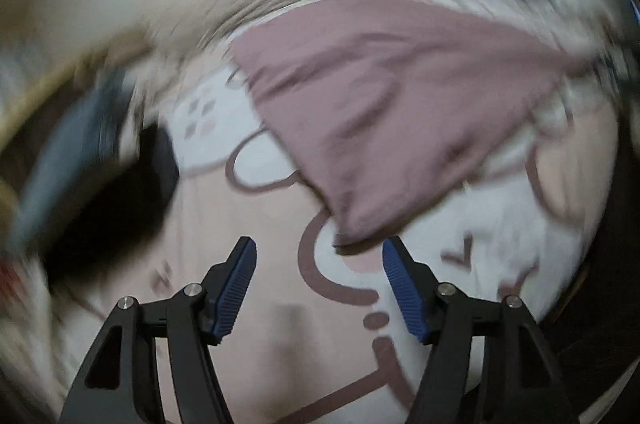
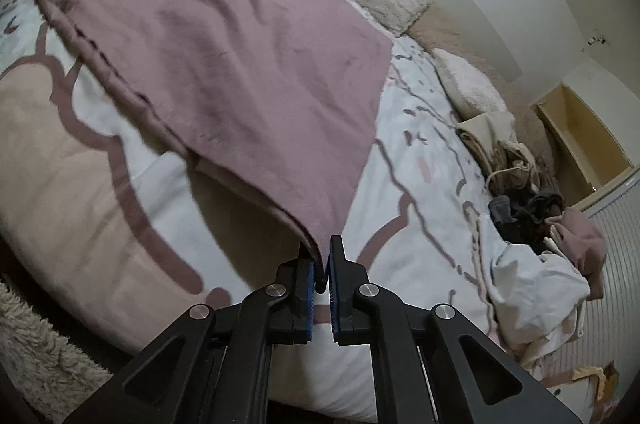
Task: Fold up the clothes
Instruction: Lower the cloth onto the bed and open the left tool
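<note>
Mauve cloth (image 2: 224,64) spread on bed (image 2: 72,144), long axis running away from right tongs (image 2: 325,264), pinching its near corner. Other corner just ahead of left tongs (image 1: 319,264), spread wide, empty, nearer it.

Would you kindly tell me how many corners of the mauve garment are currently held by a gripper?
1. The right gripper pinches the near corner of the mauve garment; the left gripper is open beside another corner, gripping nothing. Far corners lie unheld.
</note>
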{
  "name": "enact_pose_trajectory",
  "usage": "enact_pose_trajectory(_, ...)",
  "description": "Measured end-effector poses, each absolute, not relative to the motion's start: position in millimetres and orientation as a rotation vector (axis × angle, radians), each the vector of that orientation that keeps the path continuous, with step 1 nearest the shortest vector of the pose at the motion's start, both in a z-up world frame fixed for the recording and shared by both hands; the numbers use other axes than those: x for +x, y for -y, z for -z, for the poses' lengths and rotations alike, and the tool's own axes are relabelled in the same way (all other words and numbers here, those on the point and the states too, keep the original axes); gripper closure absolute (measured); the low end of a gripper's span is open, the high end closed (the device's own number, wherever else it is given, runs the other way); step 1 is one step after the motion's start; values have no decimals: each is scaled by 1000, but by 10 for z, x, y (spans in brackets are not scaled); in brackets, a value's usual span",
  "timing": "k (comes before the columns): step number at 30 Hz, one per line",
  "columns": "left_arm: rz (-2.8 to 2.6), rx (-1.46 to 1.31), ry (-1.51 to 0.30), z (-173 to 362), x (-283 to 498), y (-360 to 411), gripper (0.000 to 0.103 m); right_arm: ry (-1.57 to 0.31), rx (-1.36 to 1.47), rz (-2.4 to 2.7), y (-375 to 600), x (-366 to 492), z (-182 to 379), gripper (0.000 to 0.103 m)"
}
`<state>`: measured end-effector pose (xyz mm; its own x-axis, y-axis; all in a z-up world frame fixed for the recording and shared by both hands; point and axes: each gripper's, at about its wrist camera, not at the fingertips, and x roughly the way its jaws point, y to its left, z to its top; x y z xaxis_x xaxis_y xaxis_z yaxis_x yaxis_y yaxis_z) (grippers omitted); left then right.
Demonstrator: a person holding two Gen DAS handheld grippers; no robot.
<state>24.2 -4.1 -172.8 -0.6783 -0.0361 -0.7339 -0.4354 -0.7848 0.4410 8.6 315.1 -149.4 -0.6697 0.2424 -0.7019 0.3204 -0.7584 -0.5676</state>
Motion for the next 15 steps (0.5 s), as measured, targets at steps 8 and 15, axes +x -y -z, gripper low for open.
enact_pose_trajectory(8, -2120, -678, -1924, 2445, 492, -321, 43, -1130, 1231, 2647, -3131, 176, 1527, 64)
enact_pose_trajectory(15, -1970, -545, -2032, 2611, 334, -423, 44, -1377, 1105, 2598, -3030, 311, 1666, 64)
